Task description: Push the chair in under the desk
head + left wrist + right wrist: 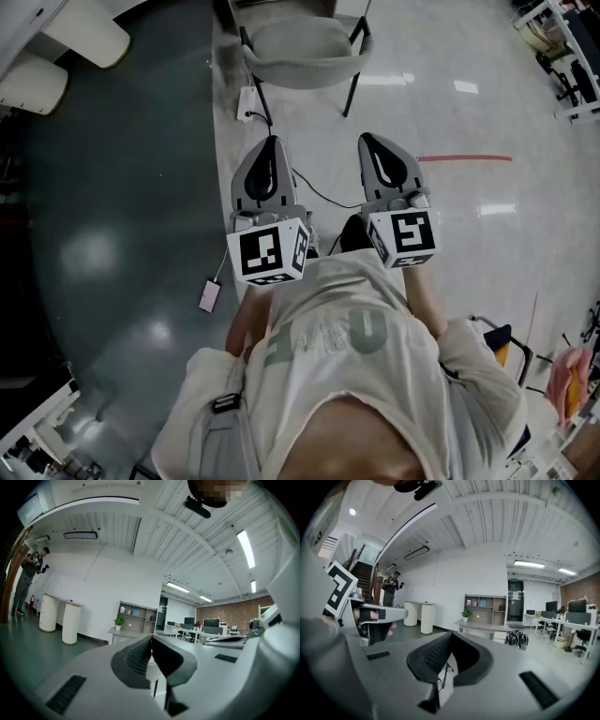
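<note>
In the head view a chair (298, 52) with a grey curved seat and black legs stands on the pale floor, straight ahead of me. A light desk (480, 626) with a small potted plant (465, 614) on it stands beyond, and it shows again in the left gripper view as desk (126, 632). My left gripper (272, 141) and right gripper (367, 138) are held side by side and point at the chair, a short way off it. Both are shut with nothing between the jaws. In the gripper views the left gripper (151, 637) and right gripper (451, 633) hide most of the chair.
A white power strip (247, 103) and a black cable (319, 192) lie on the floor below the chair. A phone (209, 296) lies on the dark floor to the left. White round pillars (58, 620), a shelf unit (138, 613) and a standing person (30, 573) are farther off.
</note>
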